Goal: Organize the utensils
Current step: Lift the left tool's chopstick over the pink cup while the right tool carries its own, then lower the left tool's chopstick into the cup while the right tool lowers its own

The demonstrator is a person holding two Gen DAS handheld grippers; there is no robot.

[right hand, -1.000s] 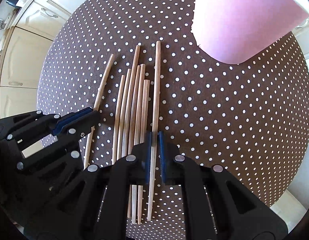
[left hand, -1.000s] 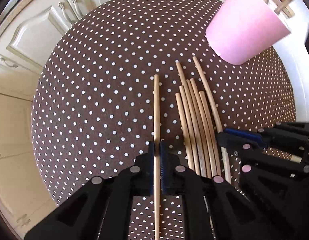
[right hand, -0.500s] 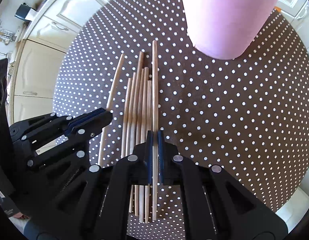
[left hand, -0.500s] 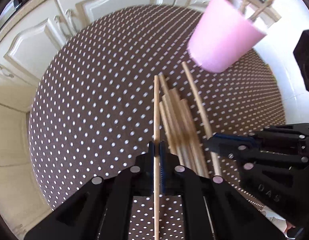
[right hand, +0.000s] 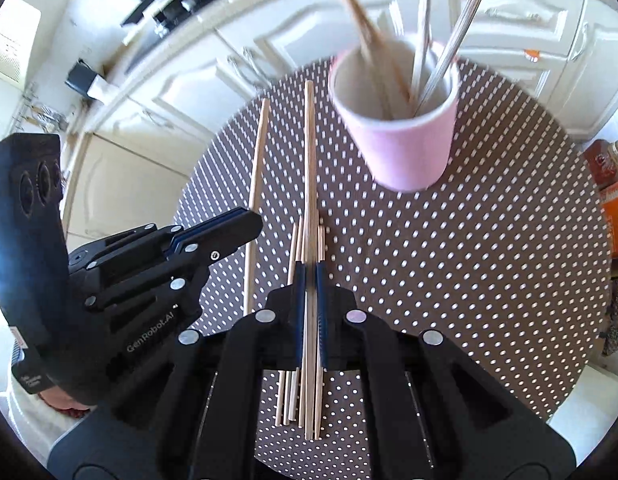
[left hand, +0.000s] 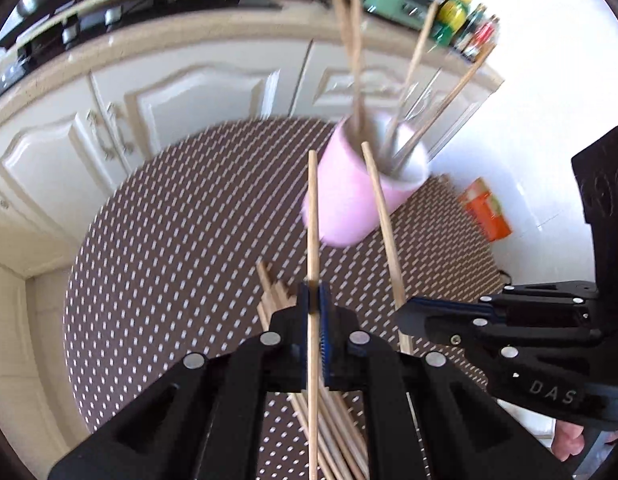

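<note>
My left gripper (left hand: pixel 315 300) is shut on a wooden chopstick (left hand: pixel 313 216) and holds it raised, tip pointing toward the pink cup (left hand: pixel 349 200). My right gripper (right hand: pixel 309 276) is shut on another wooden chopstick (right hand: pixel 309 152), also lifted, tip near the pink cup (right hand: pixel 405 148). The cup stands upright on the brown dotted round table (right hand: pixel 469 260) and holds several sticks and utensils. A loose bundle of chopsticks (right hand: pixel 299 400) lies on the table under both grippers. In the left wrist view the right gripper (left hand: pixel 409 314) and its chopstick (left hand: pixel 383 220) show at right.
White kitchen cabinets (left hand: pixel 189 96) and a counter stand behind the table. An orange box (left hand: pixel 485 208) lies on the floor at the right. The table edge curves close at the left and right. The left gripper (right hand: pixel 245 224) shows at the left of the right wrist view.
Both grippers have lifted and tilted up with their chopsticks off the table. The views now look across at the cup's open top instead of down at the tabletop.
</note>
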